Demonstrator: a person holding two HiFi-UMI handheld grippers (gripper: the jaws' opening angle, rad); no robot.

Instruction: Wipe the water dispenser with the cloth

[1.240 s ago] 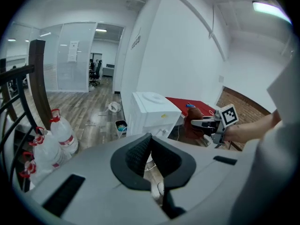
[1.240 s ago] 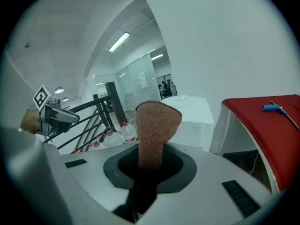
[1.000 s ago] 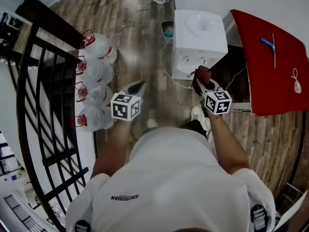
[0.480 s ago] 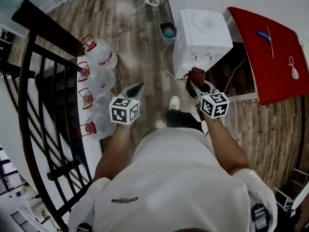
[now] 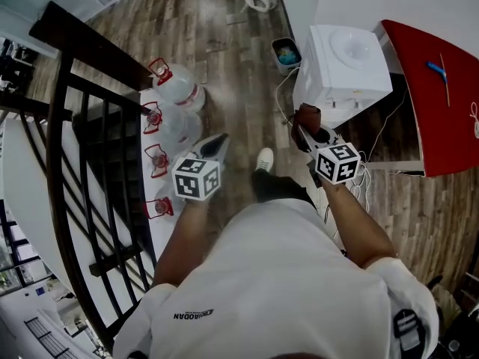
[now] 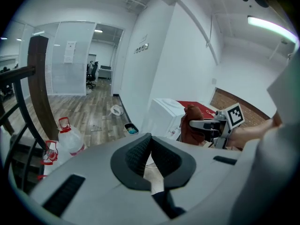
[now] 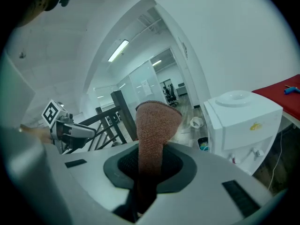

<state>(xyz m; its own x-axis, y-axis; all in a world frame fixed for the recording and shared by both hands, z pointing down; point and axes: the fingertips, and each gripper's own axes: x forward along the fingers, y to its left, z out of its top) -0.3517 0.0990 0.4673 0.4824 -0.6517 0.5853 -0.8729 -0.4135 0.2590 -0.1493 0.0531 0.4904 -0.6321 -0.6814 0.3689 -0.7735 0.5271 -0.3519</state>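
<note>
Wooden floor (image 5: pixel 224 36) lies under both claws, much of it hidden by the person's white shirt (image 5: pixel 277 275). A black railing (image 5: pixel 82 163) runs left of the left claw (image 5: pixel 217 144) and is cut off by the frame. The red bench (image 5: pixel 430 111), right of the right claw (image 5: pixel 303 132), is also cut by the edge. The white dispenser (image 5: pixel 340 62) stands ahead and right of the right claw, apart from it. From above, its lower body is hidden. Bottles (image 5: pixel 176 96) stand left of the left claw. The brown cloth (image 5: pixel 307 117) sticks up from the right claw, whose jaws are clamped on it, and its lower end is lost between them. The left claw's jaws are together with nothing in them.
</note>
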